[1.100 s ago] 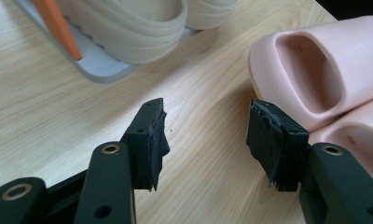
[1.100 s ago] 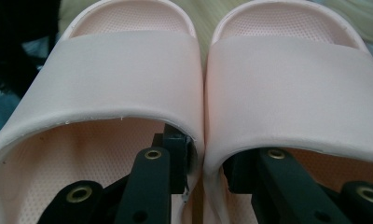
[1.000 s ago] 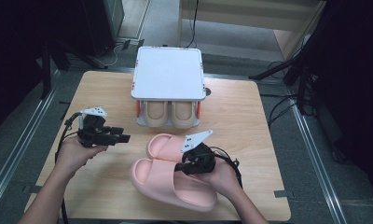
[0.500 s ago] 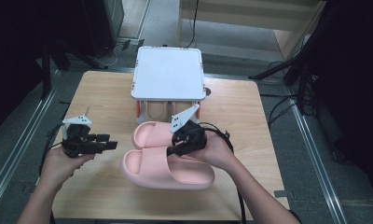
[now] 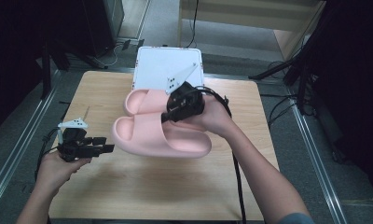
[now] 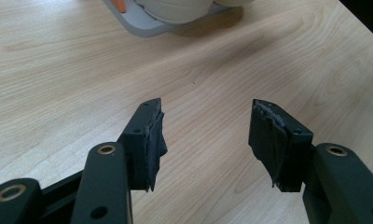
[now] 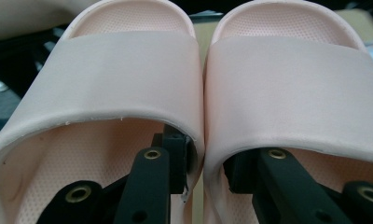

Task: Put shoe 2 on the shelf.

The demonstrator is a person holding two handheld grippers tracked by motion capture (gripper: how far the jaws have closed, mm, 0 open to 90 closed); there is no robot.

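The wooden counter (image 5: 142, 186) sat mostly bare. The right hand-held gripper (image 5: 168, 115) pinched both pink slippers (image 5: 156, 137) together, held up mid-counter, while the left hand-held gripper (image 5: 107, 144) gaped empty near the left edge.

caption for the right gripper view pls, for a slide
Right tongs pinch the touching inner walls of two pale pink foam slide sandals, one jaw inside each.

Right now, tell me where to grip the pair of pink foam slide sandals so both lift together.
Grip the two inner side walls where the pink foam slide sandals touch, coming from the heel openings under the straps. The right gripper does this: one of its fingers sits inside each sandal, pinching the paired walls together.
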